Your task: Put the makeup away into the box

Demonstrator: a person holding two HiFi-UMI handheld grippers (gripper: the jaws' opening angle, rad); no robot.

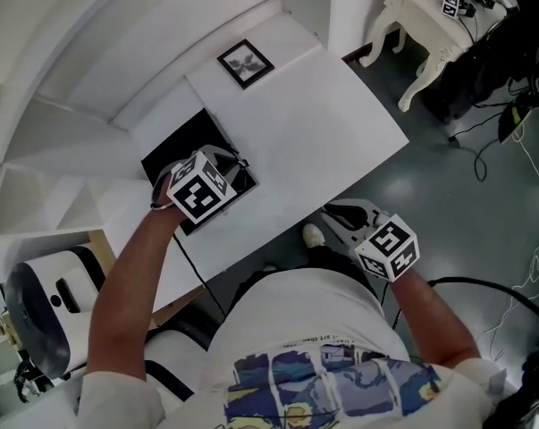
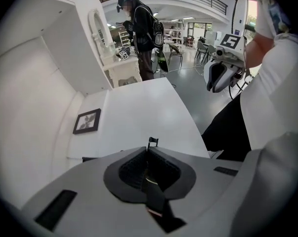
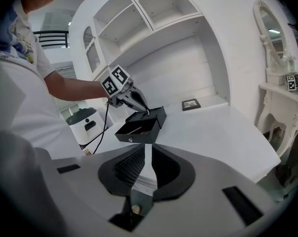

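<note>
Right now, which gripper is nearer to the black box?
Left. The left gripper hangs just over the black box on the table; the right gripper is off the table's near edge.

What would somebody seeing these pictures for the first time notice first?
Probably the open-topped black box on the white table, with the left gripper and its marker cube poised right above it. Next come the right gripper, held just off the table's near edge, and the small framed picture at the back of the table.
</note>
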